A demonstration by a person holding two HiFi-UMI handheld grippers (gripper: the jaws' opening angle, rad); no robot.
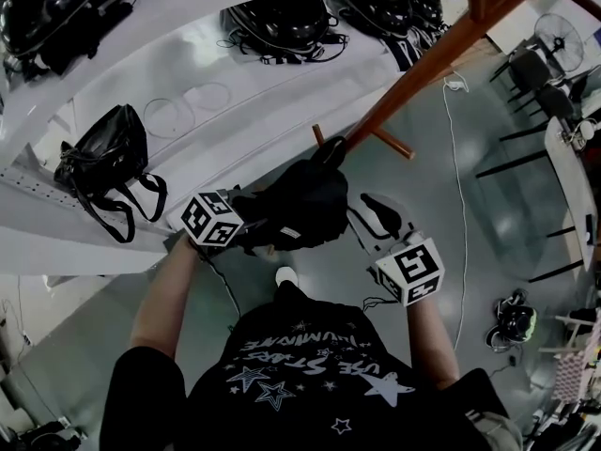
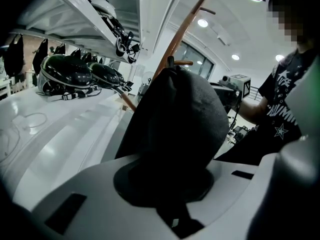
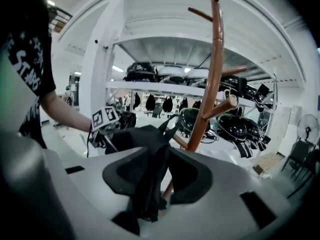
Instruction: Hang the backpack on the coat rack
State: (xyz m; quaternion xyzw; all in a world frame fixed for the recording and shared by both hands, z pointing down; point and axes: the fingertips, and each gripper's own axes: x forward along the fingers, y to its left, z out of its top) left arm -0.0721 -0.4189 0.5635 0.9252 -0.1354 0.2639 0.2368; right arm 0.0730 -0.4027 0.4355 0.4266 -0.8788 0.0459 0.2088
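The left gripper (image 2: 167, 186) has its fingers clamped on the black backpack (image 1: 300, 205). On the right gripper (image 3: 160, 176) the fingers are closing around one of its straps. The backpack is held up against the wooden coat rack (image 1: 423, 73), its top at a low peg. Beyond, helmets (image 1: 282, 22) line white shelves.

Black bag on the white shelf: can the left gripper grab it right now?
Probably not. The left gripper is shut on the backpack, so its jaws are full, and the black bag lies apart from it on the shelf. It would likely have to let go first.
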